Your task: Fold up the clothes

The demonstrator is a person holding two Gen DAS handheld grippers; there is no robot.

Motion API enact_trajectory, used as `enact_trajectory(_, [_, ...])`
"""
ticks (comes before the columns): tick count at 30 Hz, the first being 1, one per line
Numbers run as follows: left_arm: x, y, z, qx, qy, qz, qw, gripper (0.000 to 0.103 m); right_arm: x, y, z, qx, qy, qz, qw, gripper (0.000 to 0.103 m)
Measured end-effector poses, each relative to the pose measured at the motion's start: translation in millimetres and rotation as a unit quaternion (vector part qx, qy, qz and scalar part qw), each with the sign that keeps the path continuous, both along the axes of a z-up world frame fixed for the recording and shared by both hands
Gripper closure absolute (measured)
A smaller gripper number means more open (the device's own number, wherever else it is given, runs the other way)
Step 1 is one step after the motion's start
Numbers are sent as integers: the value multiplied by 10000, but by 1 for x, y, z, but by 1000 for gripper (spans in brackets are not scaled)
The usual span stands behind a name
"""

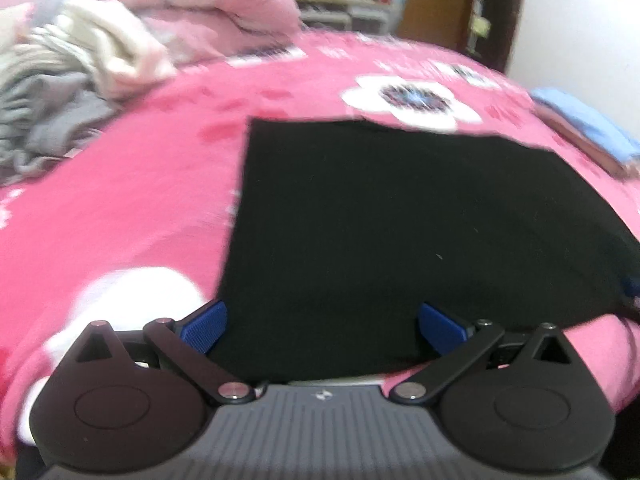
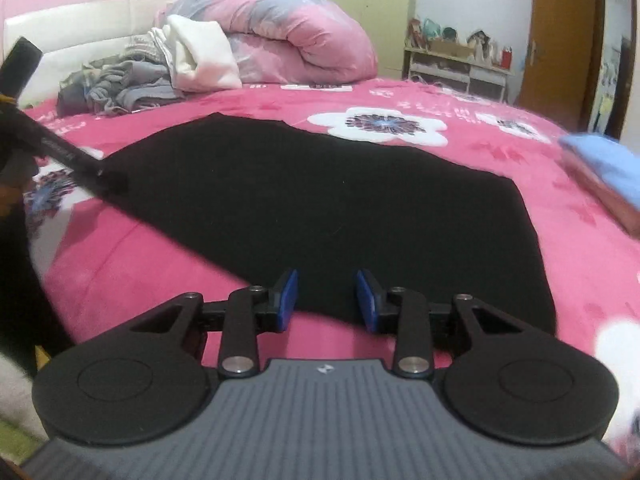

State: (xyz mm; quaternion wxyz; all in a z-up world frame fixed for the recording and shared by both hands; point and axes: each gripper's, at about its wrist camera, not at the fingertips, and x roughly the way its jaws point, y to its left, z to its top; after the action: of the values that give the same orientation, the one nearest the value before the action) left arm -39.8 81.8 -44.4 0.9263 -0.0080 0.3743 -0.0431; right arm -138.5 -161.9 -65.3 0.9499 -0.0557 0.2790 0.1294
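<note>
Folding stage: black cloth [image 2: 312, 200] lies flat on the pink bed cover [image 2: 520, 264], apparently already doubled into a broad panel; another fold looks due.
Cloth position: spread in the middle of the bed, near hem running along the edge closest to both cameras.
Long axis: in the right wrist view it stretches from far left to near right, slantwise across the bed.
Right gripper [image 2: 327, 300]: jaws part-way apart, nothing between the blue pads; they straddle the near hem, cloth just ahead and below. Touching or not, cannot tell.
Left gripper [image 1: 322, 330]: jaws wide apart, held over the near edge of the cloth; nothing pinched that I can see.
Left gripper from the other side: its dark body [image 2: 68, 156] shows at the cloth's left corner.
Key relation: cloth lies straight ahead of both sets of jaws, one hand near each end of the near hem; neither clearly closer.
Next move, my guess: close on both near corners and carry them toward the far edge.
Risk: a slack middle may bunch.
Surroundings: heap of unfolded clothes [image 2: 132, 80] and rolled quilt [image 2: 296, 32] at the head; blue folded item [image 2: 604, 168] at right.
</note>
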Motion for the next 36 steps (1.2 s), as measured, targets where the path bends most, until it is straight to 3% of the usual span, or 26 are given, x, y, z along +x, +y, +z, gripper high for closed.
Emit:
enact_trajectory(3, [-16, 3, 11, 6, -402, 19, 9992, 0, -20, -11, 6, -123, 172, -151, 9997, 71])
enact_trajectory(6, [-18, -9, 18, 128, -607, -251, 9978, 0, -17, 0, 14, -15, -95, -153, 9998, 71])
enact_trajectory(12, [-1, -67, -10, 973, -312, -774, 9917, 0, 28, 41, 9, 251, -534, 58, 9982, 70])
enact_trajectory(15, [-16, -52, -22, 522, -321, -599, 9963, 0, 31, 45, -11, 198, -230, -22, 9995, 70])
enact_trajectory(17, [-29, -42, -21, 421, -278, -607, 9969, 0, 13, 36, -15, 286, -316, -56, 9991, 70])
enact_trajectory(23, [-59, -26, 5, 202, -550, -543, 9968, 0, -12, 24, -1, 356, -65, -271, 9990, 67])
enact_trajectory(26, [-47, -33, 17, 96, -711, -598, 9956, 0, -4, 28, 10, 544, -372, -237, 9975, 63])
enact_trajectory(29, [-24, -45, 9, 81, -602, -511, 9968, 0, 14, 39, 13, 614, -608, -200, 9961, 60])
enact_trajectory(32, [-11, -51, -14, 50, -170, -301, 9994, 0, 32, 52, -2, 590, -477, -246, 9968, 59])
enact_trajectory(34, [-22, -55, -20, 263, -279, -307, 9988, 0, 31, 61, -14, 396, -301, -250, 9985, 55])
enact_trajectory(36, [-39, -56, -18, 405, -277, -348, 9982, 0, 15, 65, -18, 193, -468, -184, 9986, 50])
